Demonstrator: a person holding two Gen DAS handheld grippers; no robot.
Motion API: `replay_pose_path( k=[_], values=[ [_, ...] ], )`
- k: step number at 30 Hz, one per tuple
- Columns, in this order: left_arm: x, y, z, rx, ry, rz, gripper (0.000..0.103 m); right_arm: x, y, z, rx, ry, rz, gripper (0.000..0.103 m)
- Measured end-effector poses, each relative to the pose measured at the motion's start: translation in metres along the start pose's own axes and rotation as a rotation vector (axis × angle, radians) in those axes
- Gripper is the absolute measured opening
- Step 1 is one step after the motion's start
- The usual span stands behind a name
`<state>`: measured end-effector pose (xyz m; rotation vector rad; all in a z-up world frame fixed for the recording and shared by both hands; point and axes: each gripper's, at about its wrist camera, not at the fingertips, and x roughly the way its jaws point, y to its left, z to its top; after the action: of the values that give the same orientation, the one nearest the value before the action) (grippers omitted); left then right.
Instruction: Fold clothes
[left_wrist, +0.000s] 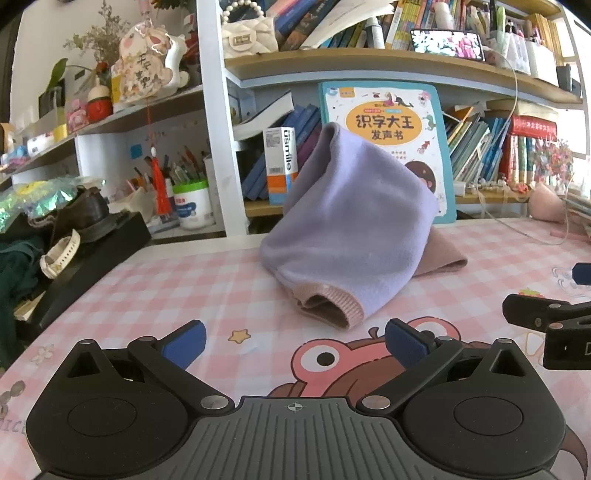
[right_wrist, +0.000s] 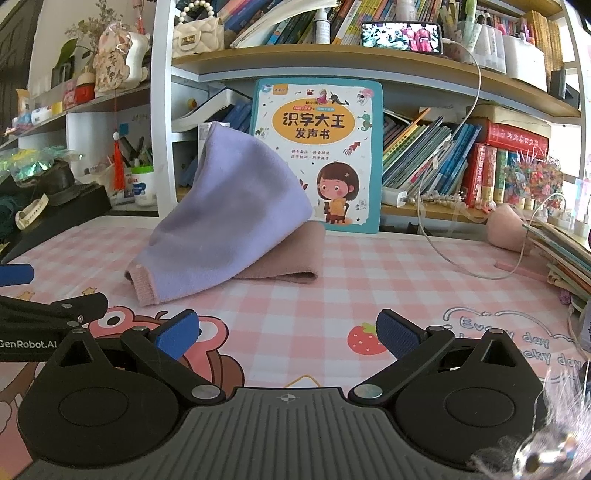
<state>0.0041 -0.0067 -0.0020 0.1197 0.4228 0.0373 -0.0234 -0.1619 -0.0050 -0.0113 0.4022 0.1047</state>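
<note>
- The lilac garment (left_wrist: 347, 221) stands in a soft peak on the bench (left_wrist: 184, 288), which wears a pink checked cover with cartoon prints.
- Its pink ribbed cuff (left_wrist: 332, 306) lies on the cover at the near end, pointing toward the left gripper (left_wrist: 293, 345).
- A folded dusty-pink piece (right_wrist: 295, 254) lies flat under and behind the lilac garment, touching it.
- The left gripper hovers low over the bench just short of the cuff, its jaws spread wide with nothing between the blue pads.
- The right gripper (right_wrist: 288, 332) sits beside it, to the right of the clothes, jaws likewise spread and empty.
- A children's book (right_wrist: 317, 155) leans upright against the shelves behind the clothes.
</note>
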Motion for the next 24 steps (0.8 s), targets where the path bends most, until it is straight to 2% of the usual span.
replay_pose_path(
  k=[11,19,24],
  values=[
    [-0.006,-0.004,0.000,0.027,-0.035,0.040,0.103,-0.001,-0.001,-0.001,0.000,-0.009,0.005,0.103],
    [-0.012,-0.001,-0.001,0.013,-0.074,0.001,0.103,-0.003,-0.001,-0.001,0.003,-0.016,0.006,0.103],
    [-0.008,0.000,0.000,0.002,-0.053,0.024,0.103,-0.003,-0.001,-0.002,0.003,-0.014,0.006,0.103]
  ],
)
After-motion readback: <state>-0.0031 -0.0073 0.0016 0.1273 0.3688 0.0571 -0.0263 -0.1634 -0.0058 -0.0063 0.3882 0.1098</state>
